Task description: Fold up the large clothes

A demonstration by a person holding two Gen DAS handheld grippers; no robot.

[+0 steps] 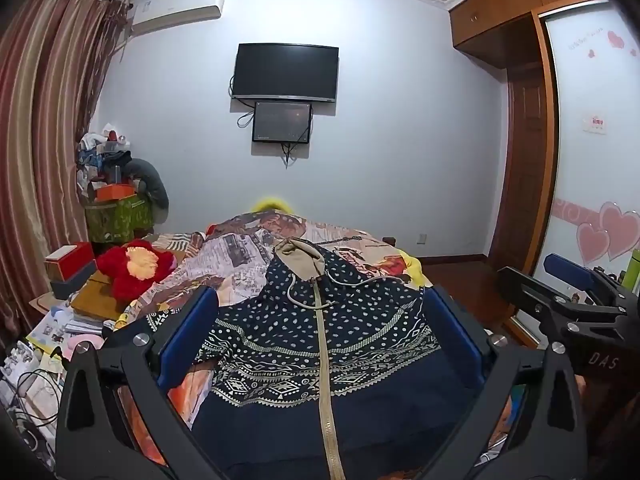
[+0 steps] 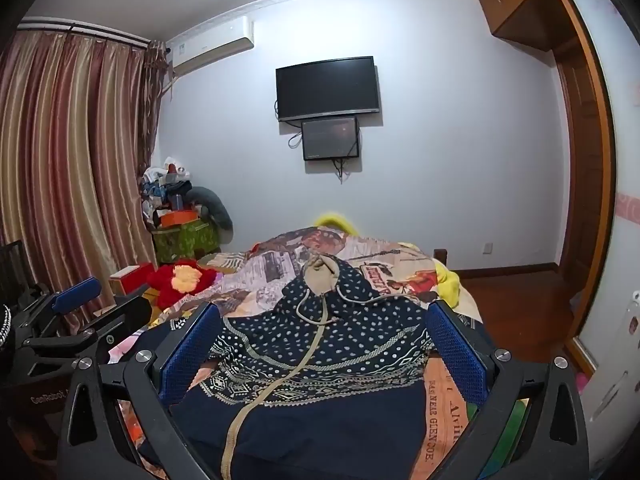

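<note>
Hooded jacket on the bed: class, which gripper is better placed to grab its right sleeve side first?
Probably the right gripper: open, nearer that edge of the jacket. The left gripper sits further left.

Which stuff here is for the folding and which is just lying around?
For the folding:
navy dotted zip hoodie with beige hood
left gripper, open
right gripper, open

Just lying around:
red and yellow plush toy
black wall television
striped curtain

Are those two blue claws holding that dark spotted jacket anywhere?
No. Both the left gripper and right gripper are open above the hooded jacket, gripping nothing.
</note>
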